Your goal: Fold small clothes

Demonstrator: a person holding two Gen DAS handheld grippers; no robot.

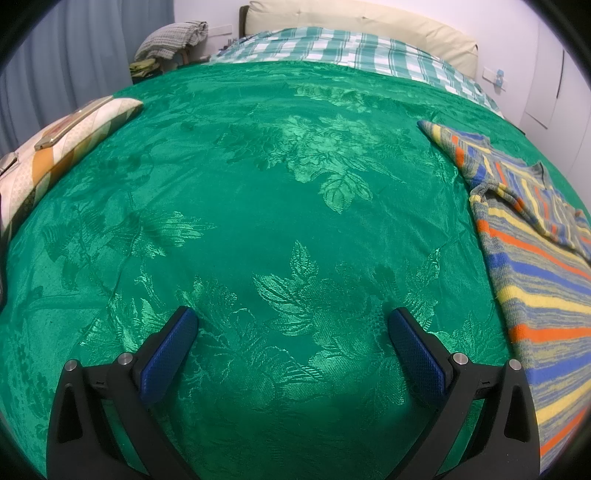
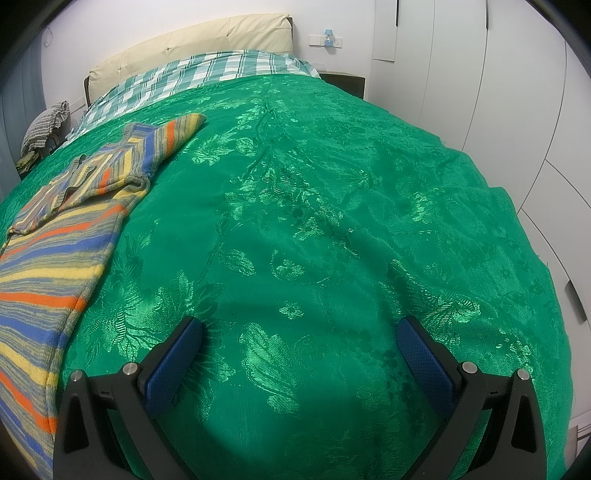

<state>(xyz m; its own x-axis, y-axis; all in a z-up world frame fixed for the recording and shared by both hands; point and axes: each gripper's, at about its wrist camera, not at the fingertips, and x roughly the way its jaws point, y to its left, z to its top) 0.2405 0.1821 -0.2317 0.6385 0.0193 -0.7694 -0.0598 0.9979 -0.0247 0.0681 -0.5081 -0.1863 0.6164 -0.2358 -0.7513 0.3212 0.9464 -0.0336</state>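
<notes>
A striped knit sweater (image 1: 535, 266) in grey, yellow, blue and orange lies flat on the green floral bedspread (image 1: 258, 192). It is at the right edge of the left wrist view and at the left edge of the right wrist view (image 2: 62, 236); one sleeve stretches toward the pillows. My left gripper (image 1: 293, 321) is open and empty over bare bedspread, left of the sweater. My right gripper (image 2: 301, 330) is open and empty over bare bedspread (image 2: 332, 221), right of the sweater.
A patterned pillow (image 1: 66, 136) with a phone on it lies at the bed's left edge. A green plaid sheet (image 1: 332, 48) and cream headboard (image 1: 354, 22) are at the far end. White wardrobe doors (image 2: 517, 92) stand on the right.
</notes>
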